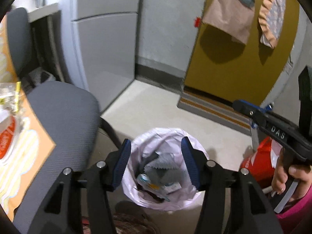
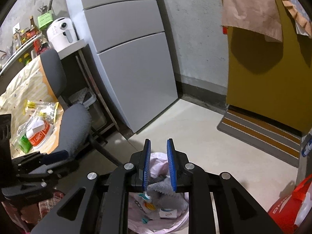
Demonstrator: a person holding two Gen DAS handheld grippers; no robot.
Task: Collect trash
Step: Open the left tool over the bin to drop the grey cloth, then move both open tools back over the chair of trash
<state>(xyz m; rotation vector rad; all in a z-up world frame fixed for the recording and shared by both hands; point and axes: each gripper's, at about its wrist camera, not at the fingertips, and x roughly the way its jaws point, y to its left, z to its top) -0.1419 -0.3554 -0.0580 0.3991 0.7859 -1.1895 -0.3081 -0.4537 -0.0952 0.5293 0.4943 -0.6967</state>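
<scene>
Left wrist view looks down past a grey fridge (image 1: 105, 48) and a mustard-yellow door (image 1: 234, 58) with a striped mat (image 1: 212, 109) at its foot, then a grey office chair (image 1: 58, 117) pushed against a table (image 1: 29, 136) under a patterned cloth. On that table, seen better from the right wrist, wrappers and an orange-and-white packet (image 2: 39, 132) lie in a loose heap: that looks like the trash not yet collected.

On the floor between chair and door stands the bin (image 1: 161, 167), lined with a pale pink bag and already holding a grey cloth and some small packets. A red bag (image 1: 259, 161) sits just beside it.

Over the bin hangs the left gripper (image 1: 156, 163), its blue pads spread well apart with nothing between them, only the bin's contents showing below. The right gripper (image 2: 159, 165) also points down at the bin, its pads close together but parted, and nothing is pinched there either.

My guess is that a drop into the bin is done or nearly so. Next would be swinging back to the table and closing on a wrapper; thin, crinkly plastic will want a pinch at an edge.
</scene>
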